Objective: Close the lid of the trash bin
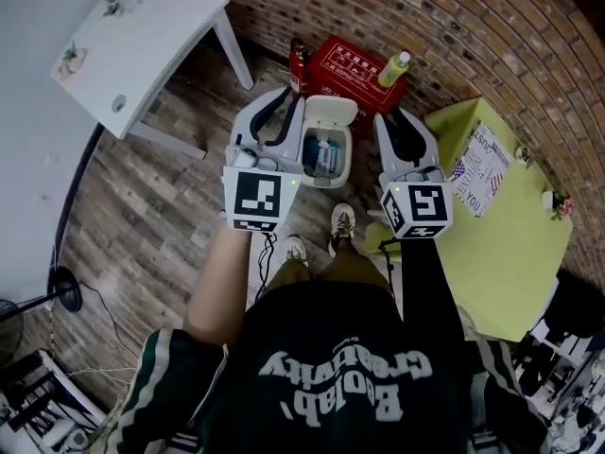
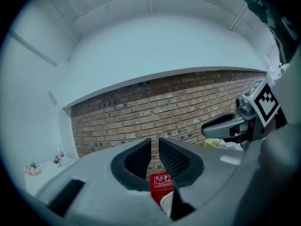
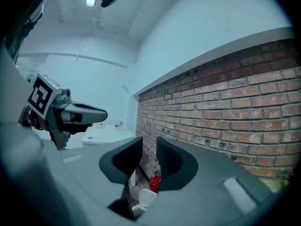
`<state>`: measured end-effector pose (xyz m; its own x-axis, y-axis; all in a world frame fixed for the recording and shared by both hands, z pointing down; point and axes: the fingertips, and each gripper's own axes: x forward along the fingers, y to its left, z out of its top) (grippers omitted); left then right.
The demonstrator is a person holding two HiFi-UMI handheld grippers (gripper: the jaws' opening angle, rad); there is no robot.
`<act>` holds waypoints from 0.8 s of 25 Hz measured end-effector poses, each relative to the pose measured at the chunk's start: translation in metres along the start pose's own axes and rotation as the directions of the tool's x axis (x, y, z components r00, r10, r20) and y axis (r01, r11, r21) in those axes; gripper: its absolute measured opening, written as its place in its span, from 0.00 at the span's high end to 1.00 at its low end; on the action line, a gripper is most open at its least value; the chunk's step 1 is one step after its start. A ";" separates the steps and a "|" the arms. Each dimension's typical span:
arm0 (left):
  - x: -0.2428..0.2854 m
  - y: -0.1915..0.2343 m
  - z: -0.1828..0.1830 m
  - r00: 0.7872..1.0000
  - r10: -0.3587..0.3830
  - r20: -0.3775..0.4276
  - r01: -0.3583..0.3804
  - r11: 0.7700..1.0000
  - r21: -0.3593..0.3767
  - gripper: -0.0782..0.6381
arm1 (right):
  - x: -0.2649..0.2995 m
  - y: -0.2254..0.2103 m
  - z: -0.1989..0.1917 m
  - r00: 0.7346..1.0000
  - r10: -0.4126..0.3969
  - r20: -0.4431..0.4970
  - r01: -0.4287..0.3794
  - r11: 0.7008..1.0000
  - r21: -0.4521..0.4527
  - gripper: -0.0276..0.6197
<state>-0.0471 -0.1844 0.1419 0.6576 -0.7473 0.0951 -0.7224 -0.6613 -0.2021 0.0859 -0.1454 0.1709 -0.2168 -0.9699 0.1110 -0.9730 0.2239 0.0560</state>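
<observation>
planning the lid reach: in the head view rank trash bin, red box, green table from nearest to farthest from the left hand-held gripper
1. Trash bin, just right of the left hand-held gripper.
2. Red box, beyond the bin, against the brick wall.
3. Green table, far right.

Beside the left tongs (image 1: 288, 99), the trash bin (image 1: 347, 159) looks like smooth white plastic. Beyond it the wall (image 1: 473, 26) is rough brick; the floor (image 1: 161, 187) is matt wood.
</observation>
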 end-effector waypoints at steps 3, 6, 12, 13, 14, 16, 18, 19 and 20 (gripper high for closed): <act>0.023 0.007 -0.006 0.997 0.063 -0.035 -0.063 0.998 0.008 0.79 | 0.022 -0.019 -0.009 1.000 0.028 -0.011 -0.028 0.999 0.020 0.79; 0.045 0.013 -0.018 0.993 0.099 -0.060 -0.101 0.995 -0.019 0.79 | 0.045 -0.036 -0.020 0.998 0.059 -0.024 -0.058 0.997 0.042 0.79; 0.092 0.010 -0.046 0.984 0.132 -0.116 -0.139 0.989 -0.051 0.79 | 0.081 -0.068 -0.051 0.991 0.123 -0.055 -0.117 0.987 0.109 0.78; 0.100 0.009 -0.050 0.983 0.134 -0.122 -0.142 0.988 -0.056 0.79 | 0.086 -0.072 -0.057 0.989 0.135 -0.061 -0.128 0.985 0.120 0.78; 0.108 0.008 -0.054 0.983 0.135 -0.128 -0.144 0.988 -0.061 0.79 | 0.091 -0.077 -0.063 0.987 0.146 -0.067 -0.136 0.982 0.131 0.78; 0.121 0.006 -0.061 0.982 0.135 -0.135 -0.146 0.987 -0.068 0.79 | 0.100 -0.085 -0.076 0.984 0.163 -0.076 -0.150 0.976 0.156 0.79; 0.132 0.005 -0.068 0.981 0.134 -0.137 -0.145 0.987 -0.071 0.79 | 0.107 -0.091 -0.088 0.980 0.180 -0.084 -0.163 0.971 0.176 0.80; 0.136 0.004 -0.071 0.981 0.133 -0.139 -0.144 0.987 -0.070 0.79 | 0.110 -0.093 -0.095 0.978 0.187 -0.087 -0.169 0.968 0.183 0.80; 0.140 0.003 -0.075 0.981 0.132 -0.141 -0.143 0.987 -0.069 0.79 | 0.112 -0.095 -0.101 0.977 0.193 -0.090 -0.174 0.966 0.190 0.80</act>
<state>0.0267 -0.2958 0.2277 0.5197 -0.8296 0.2043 -0.8218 -0.5508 -0.1460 0.1617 -0.2659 0.2781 -0.3929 -0.8956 0.2086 -0.9175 0.3667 -0.1539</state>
